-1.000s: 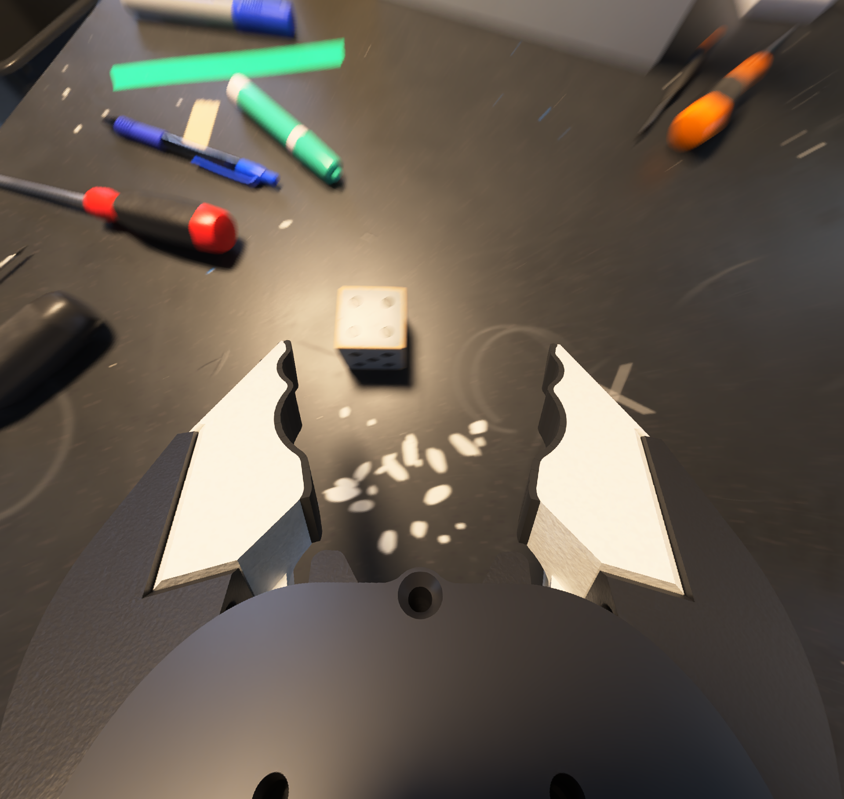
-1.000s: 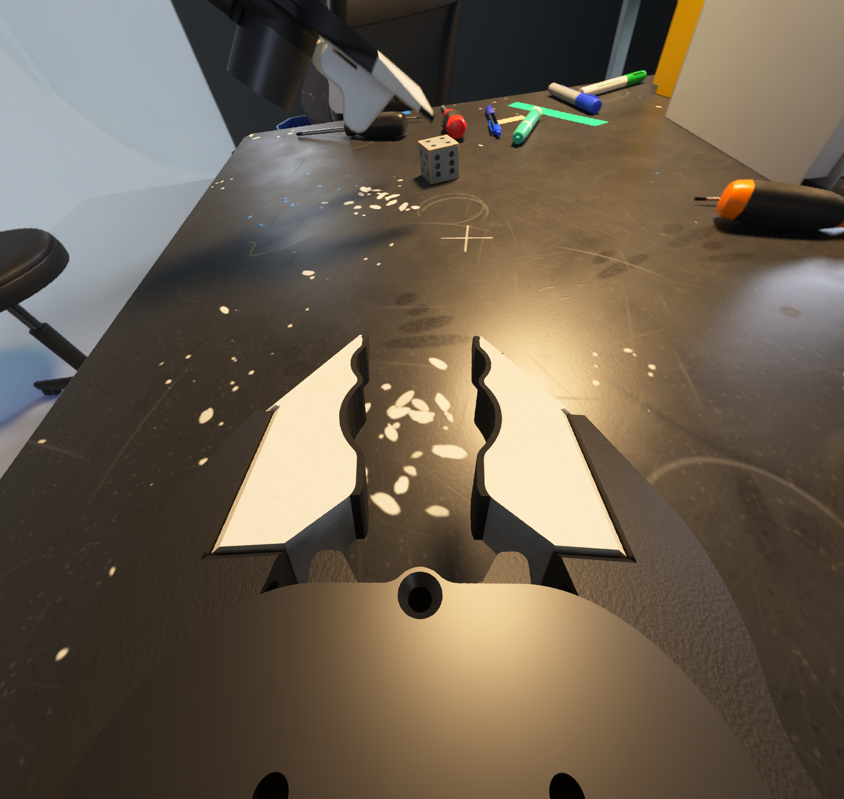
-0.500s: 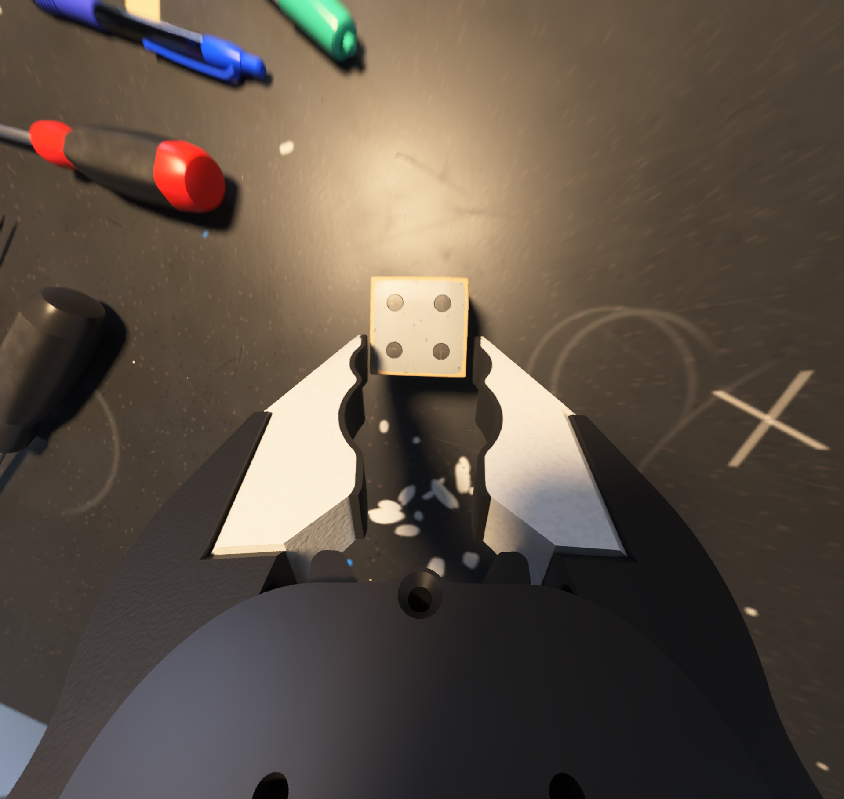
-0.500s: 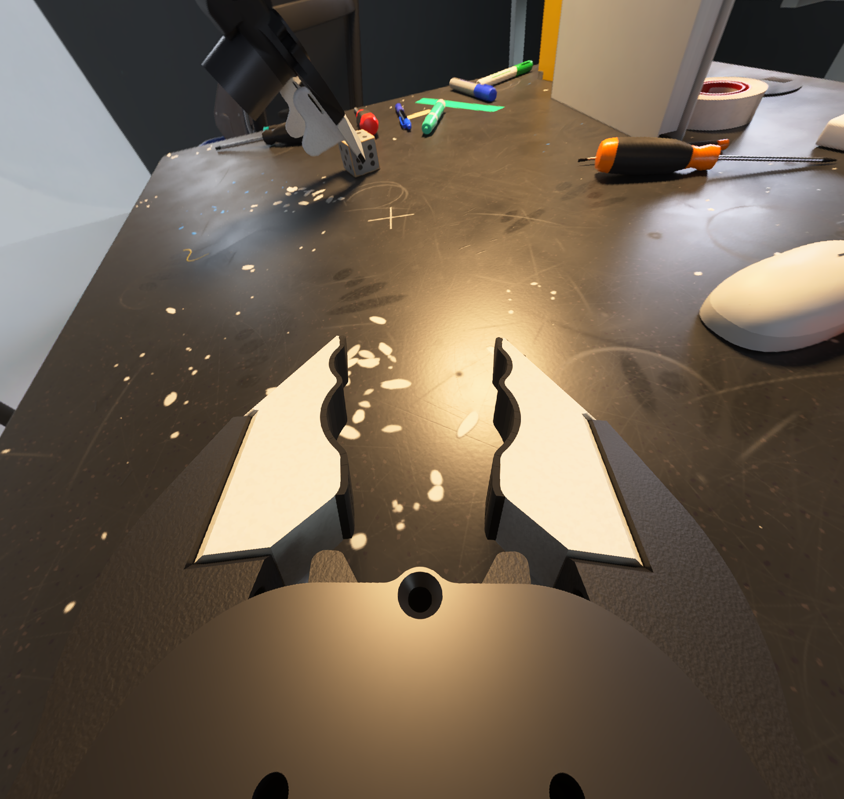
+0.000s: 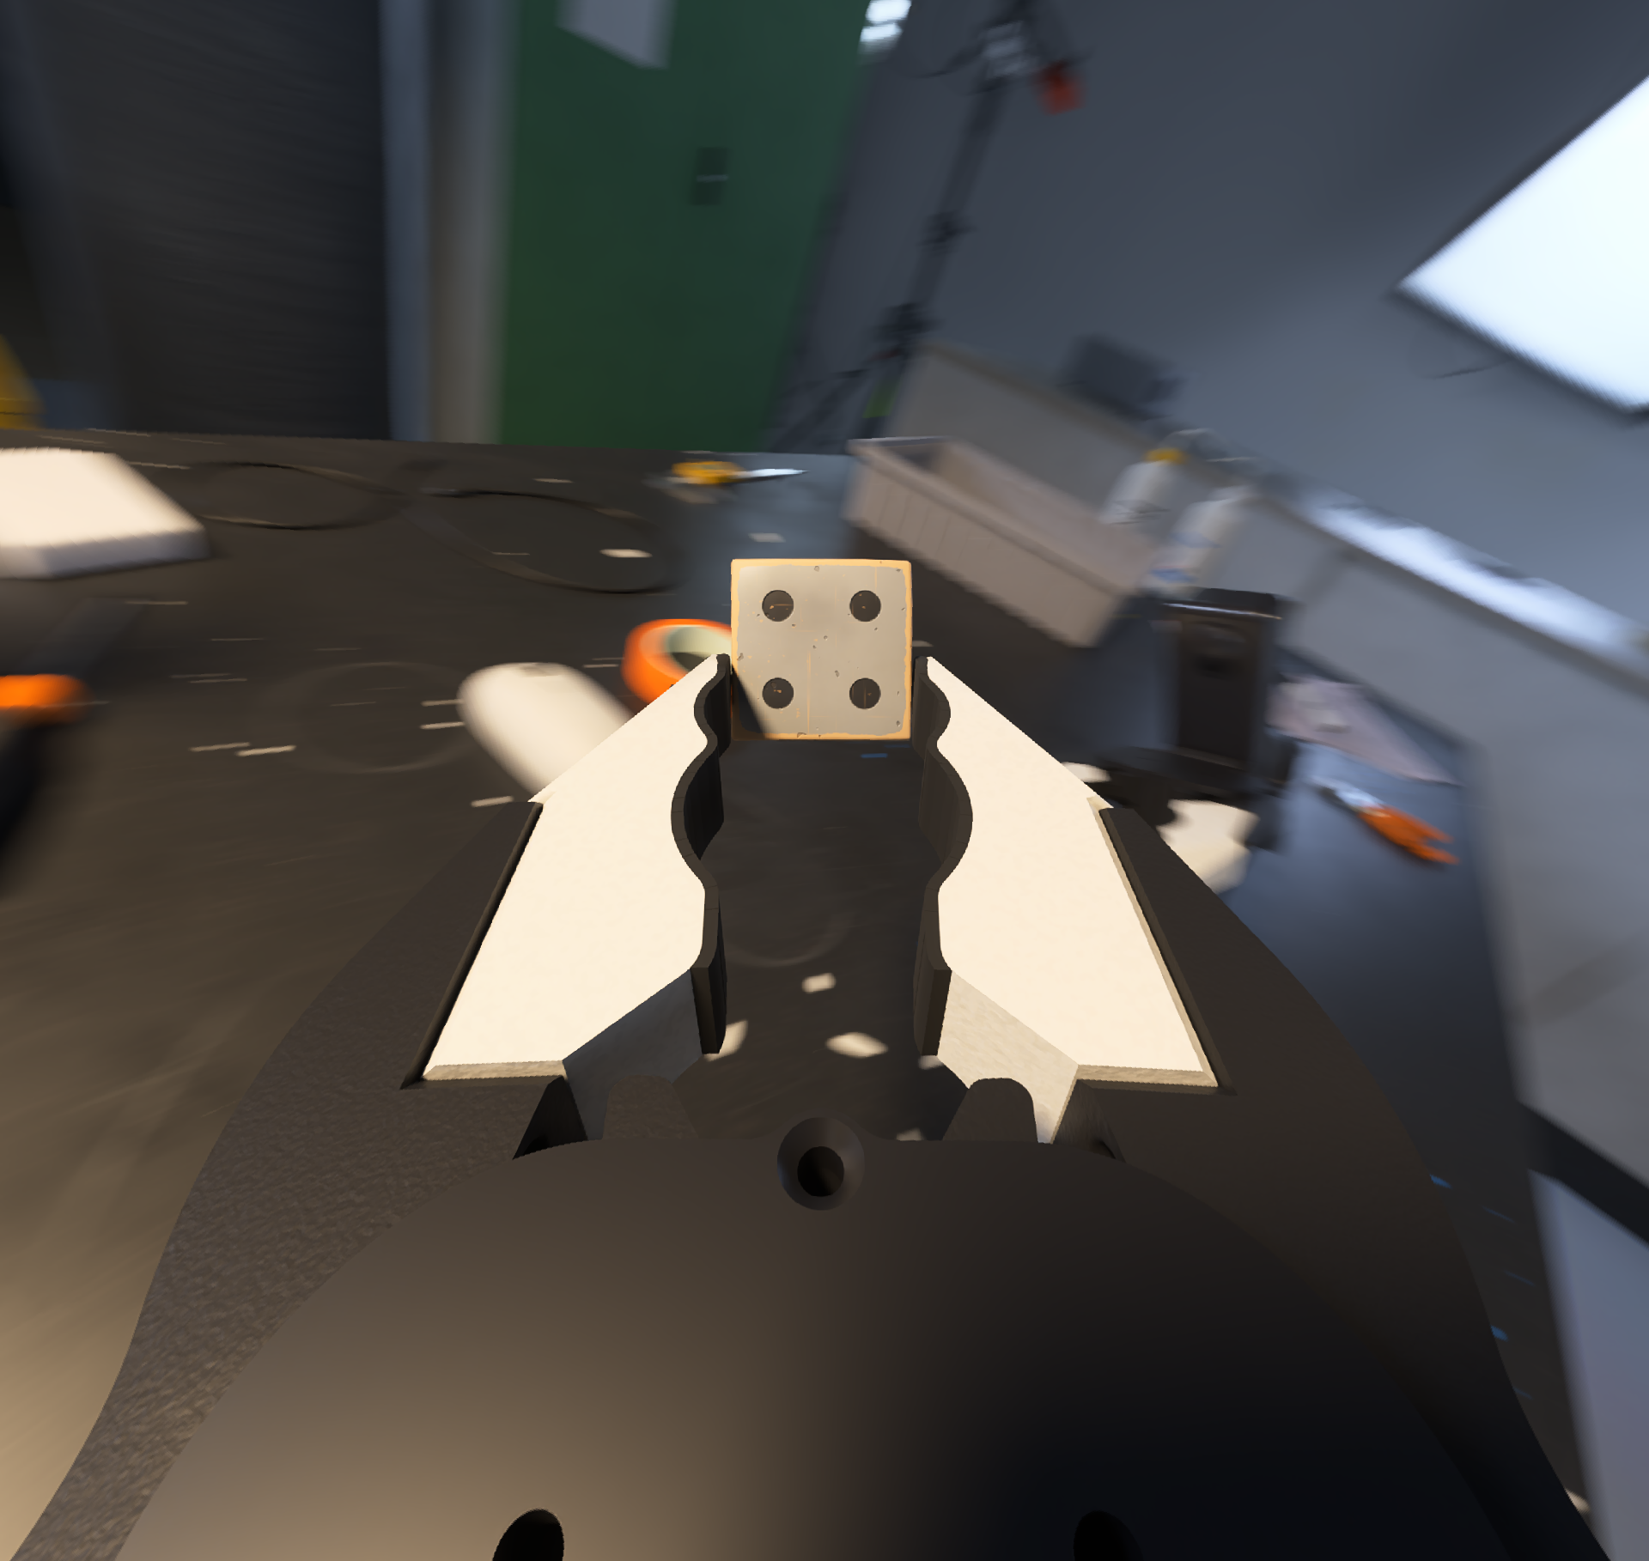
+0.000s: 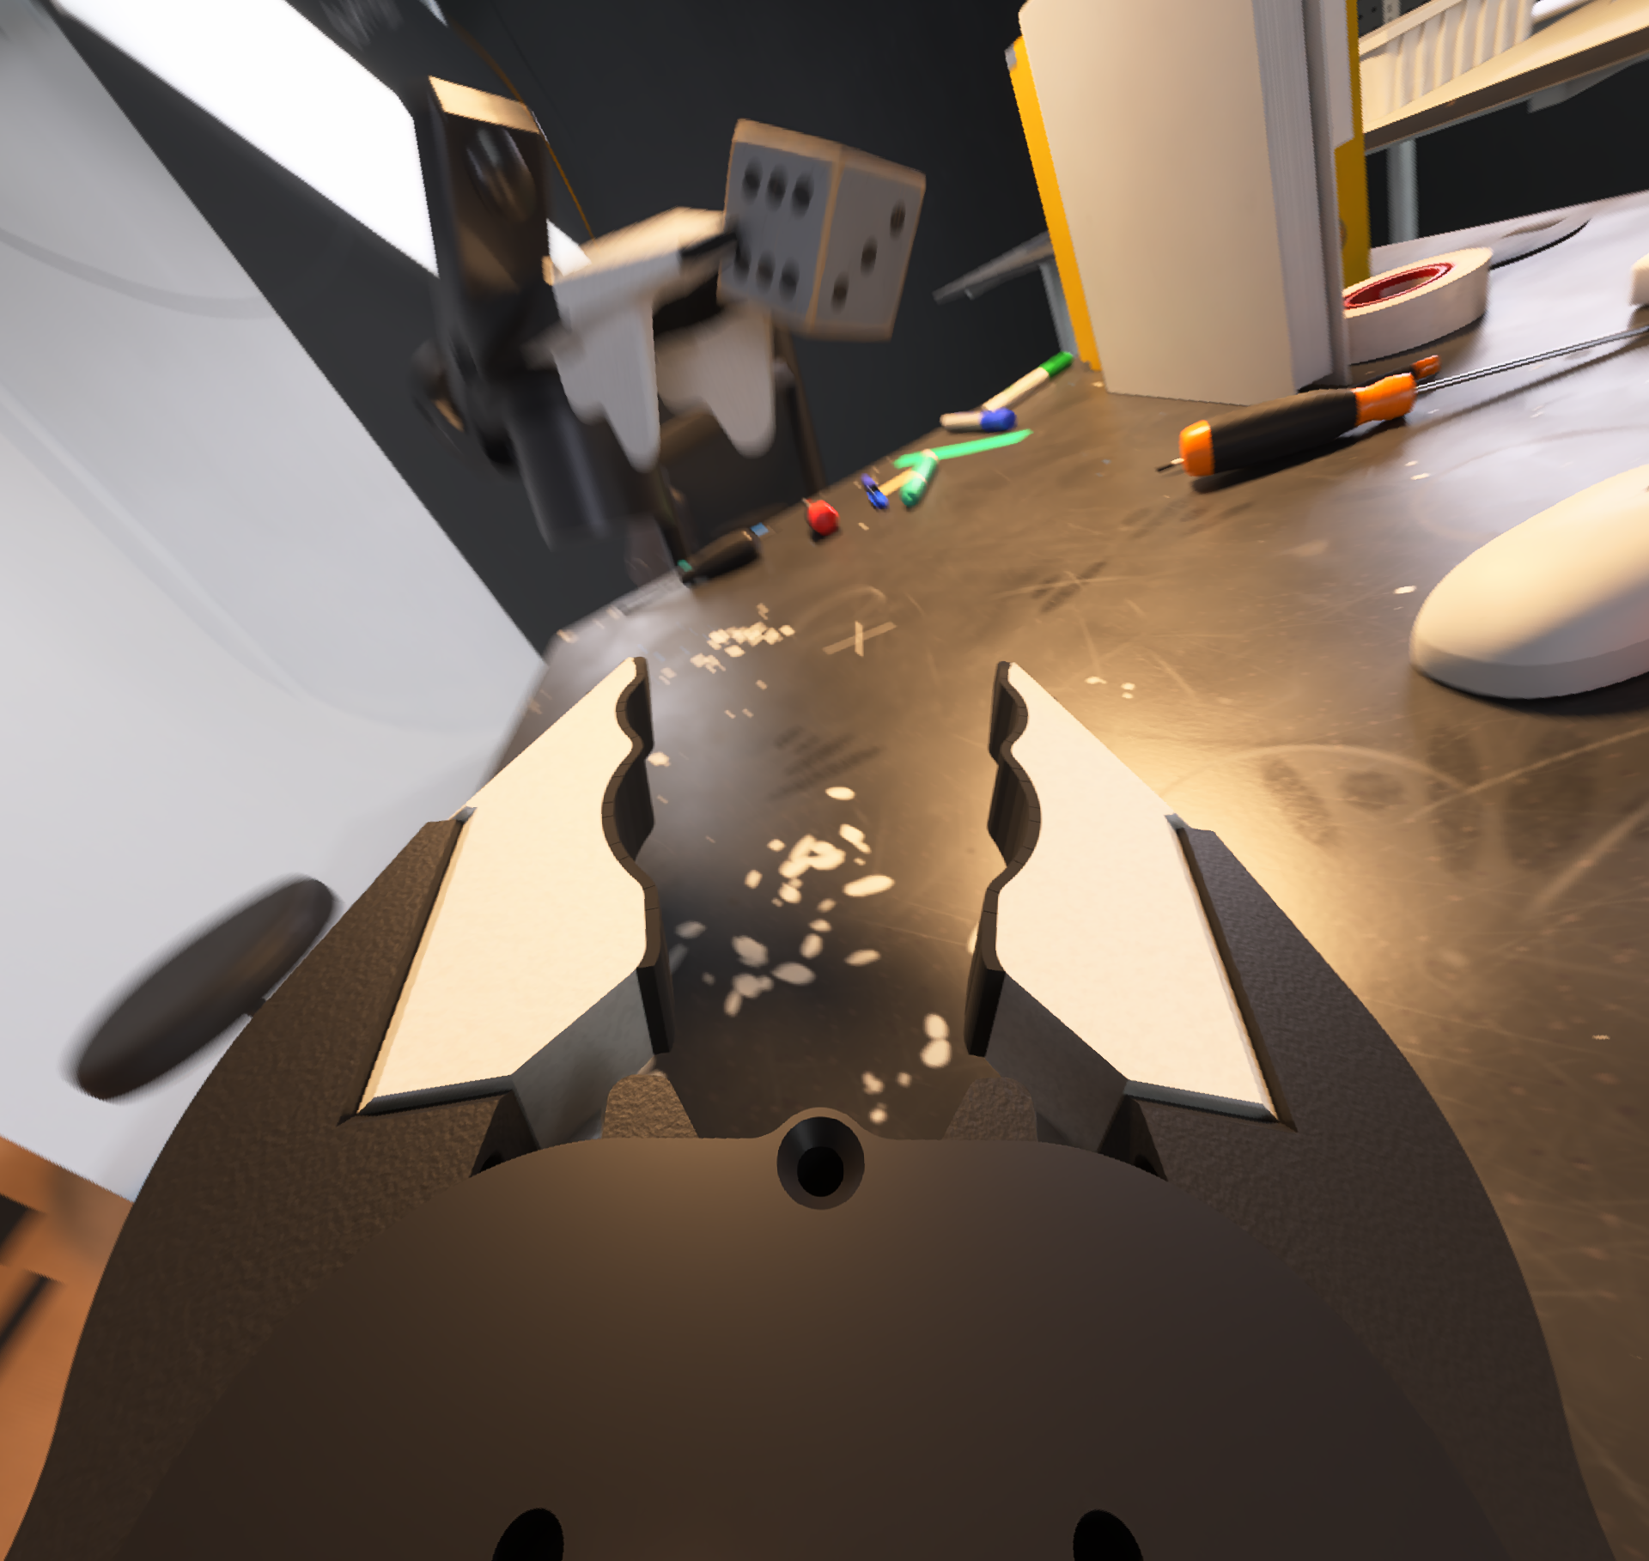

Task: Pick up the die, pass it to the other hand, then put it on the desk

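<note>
My left gripper (image 5: 821, 671) is shut on the die (image 5: 819, 648), a pale cube with dark pips and orange-tinted edges, held at the fingertips well above the dark desk (image 5: 312, 804). In the right wrist view the left gripper (image 6: 714, 269) and the die (image 6: 816, 229) show high up, left of centre, blurred by motion. My right gripper (image 6: 819, 671) is open and empty, low over the desk (image 6: 1160, 804), with the die above and ahead of it.
A white mouse (image 6: 1544, 590) lies at the right. An orange-and-black screwdriver (image 6: 1294, 430), a tape roll (image 6: 1410, 296), a white board (image 6: 1178, 162), markers (image 6: 919, 479) and a red-capped tool (image 6: 821, 516) lie farther back. An orange tape roll (image 5: 669, 653) lies beyond the die.
My left gripper has lifted the die off the desk and swung it up towards the right gripper. The right gripper has opened wider and tilted upward.
</note>
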### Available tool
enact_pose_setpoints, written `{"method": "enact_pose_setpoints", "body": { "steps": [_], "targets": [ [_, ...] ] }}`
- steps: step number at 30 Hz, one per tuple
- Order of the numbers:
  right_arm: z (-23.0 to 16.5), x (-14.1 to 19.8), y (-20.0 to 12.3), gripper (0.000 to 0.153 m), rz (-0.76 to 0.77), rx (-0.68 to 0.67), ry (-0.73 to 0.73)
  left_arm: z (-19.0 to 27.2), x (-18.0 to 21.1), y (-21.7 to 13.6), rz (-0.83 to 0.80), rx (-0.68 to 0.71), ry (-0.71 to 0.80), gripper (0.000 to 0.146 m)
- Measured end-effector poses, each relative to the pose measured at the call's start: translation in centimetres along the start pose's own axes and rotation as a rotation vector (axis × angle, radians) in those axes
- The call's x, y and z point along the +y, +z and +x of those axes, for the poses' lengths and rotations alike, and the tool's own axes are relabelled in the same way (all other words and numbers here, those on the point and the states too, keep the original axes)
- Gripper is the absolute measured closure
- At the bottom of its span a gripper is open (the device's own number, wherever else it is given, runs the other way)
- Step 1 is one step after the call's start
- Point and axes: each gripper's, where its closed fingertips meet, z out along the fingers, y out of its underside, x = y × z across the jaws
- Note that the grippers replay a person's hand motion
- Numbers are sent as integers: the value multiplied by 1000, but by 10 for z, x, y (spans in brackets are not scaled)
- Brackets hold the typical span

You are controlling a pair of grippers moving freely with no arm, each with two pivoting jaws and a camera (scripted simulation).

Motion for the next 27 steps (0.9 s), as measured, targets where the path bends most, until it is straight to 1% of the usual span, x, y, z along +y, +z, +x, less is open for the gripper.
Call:
{"method": "enact_pose_setpoints", "body": {
  "steps": [2, 4, 6, 8, 10, 11, 14, 18, 20, 22, 23, 24, 27],
  "targets": [
    [-1, -11, -6, 66, 66, -64, 130, 38, 28, 27, 34, 217, -103, 105],
    [-1, -20, -14, 58, 122, -131, 243, 62, 48, 43, 57, 362, -262, 105],
    [-2, -23, -20, 58, 139, -160, 270, 74, 58, 53, 77, 470, -422, 105],
    [-5, -21, -23, 62, 115, -165, 236, 81, 62, 59, 93, 530, -519, 105],
    [-8, -17, -24, 71, 85, -157, 196, 88, 68, 66, 91, 544, -527, 105],
    [-9, -15, -25, 77, 80, -154, 181, 92, 73, 69, 65, 545, -503, 105],
    [-9, -14, -31, 108, 89, -132, 144, 104, 82, 75, 6, 555, -394, 106],
    [-7, -19, -39, 108, 126, -77, 125, 109, 83, 80, 12, 592, -388, 106],
    [-4, -24, -43, 108, 149, -37, 120, 105, 81, 82, 36, 584, -406, 107],
    [-1, -33, -51, 108, 168, 7, 111, 97, 75, 81, 67, 572, -437, 74],
    [1, -38, -55, 108, 176, 38, 107, 92, 72, 80, 83, 568, -451, 63],
    [4, -44, -59, 108, 172, 86, 105, 88, 69, 79, 99, 559, -460, 59],
    [16, -73, -85, 108, 151, 273, 58, 75, 68, 78, 115, 515, -469, 58]
  ]
}}
